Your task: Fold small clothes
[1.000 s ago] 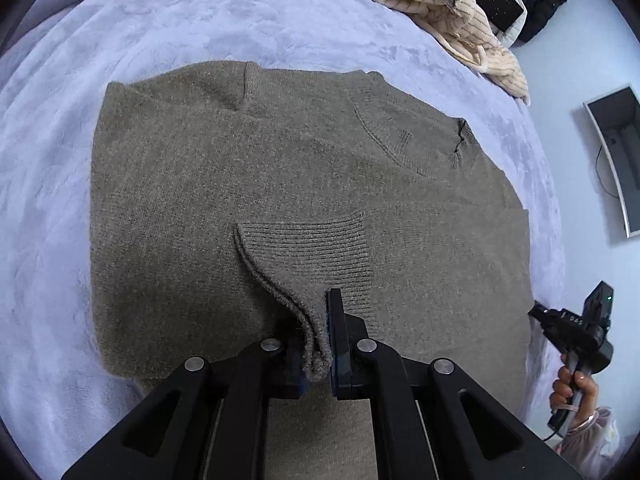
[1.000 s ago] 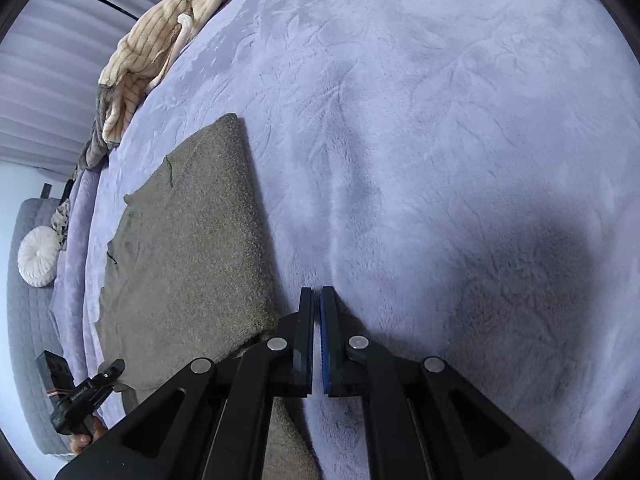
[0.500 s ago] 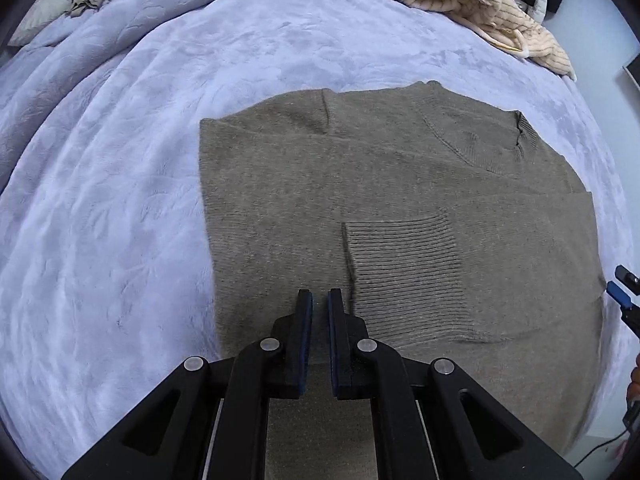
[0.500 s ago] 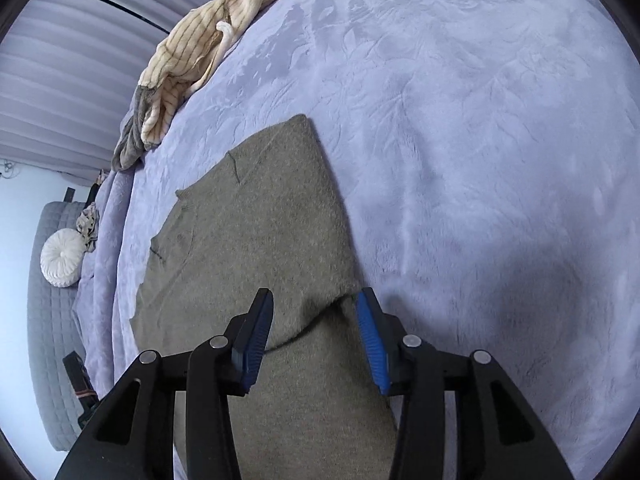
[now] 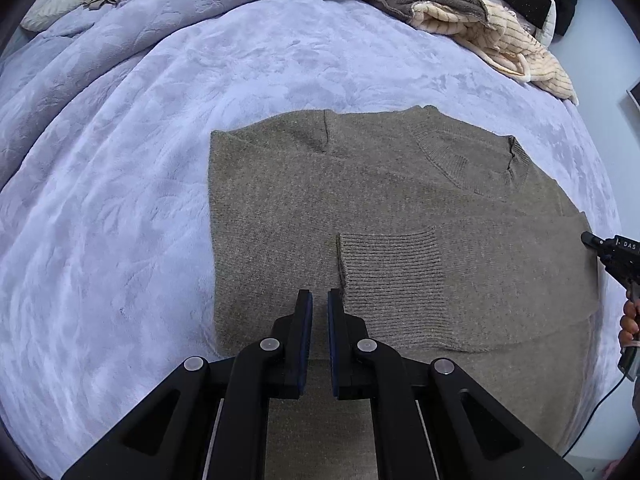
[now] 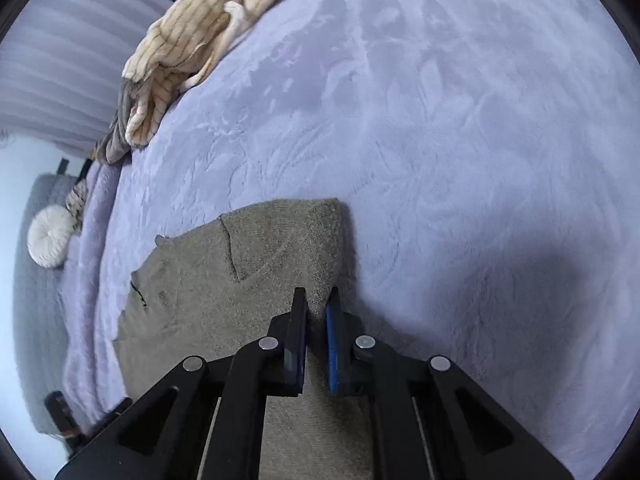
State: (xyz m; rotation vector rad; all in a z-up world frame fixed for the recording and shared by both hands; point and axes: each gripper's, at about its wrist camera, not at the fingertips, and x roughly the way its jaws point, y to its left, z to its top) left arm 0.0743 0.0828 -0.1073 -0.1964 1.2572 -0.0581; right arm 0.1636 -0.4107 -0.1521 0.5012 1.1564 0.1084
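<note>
A brown-grey knit sweater (image 5: 360,184) lies flat on the lilac bedspread (image 5: 120,200), with one ribbed sleeve cuff (image 5: 390,268) folded across its body. My left gripper (image 5: 316,300) hovers over the sweater just left of the cuff, jaws nearly together with a narrow gap and nothing between them. In the right wrist view my right gripper (image 6: 316,304) sits at the sweater's (image 6: 224,288) right edge, jaws nearly closed around a fold of that edge. The right gripper also shows at the right rim of the left wrist view (image 5: 616,256).
A heap of beige striped and brown clothes (image 5: 460,16) lies at the far edge of the bed, also visible in the right wrist view (image 6: 192,52). A round white cushion (image 6: 50,236) and dark items (image 5: 536,0) lie beyond.
My left gripper let go of the sleeve cuff, which now lies flat, and pulled back. My right gripper opened, moved onto the sweater's edge and closed on it.
</note>
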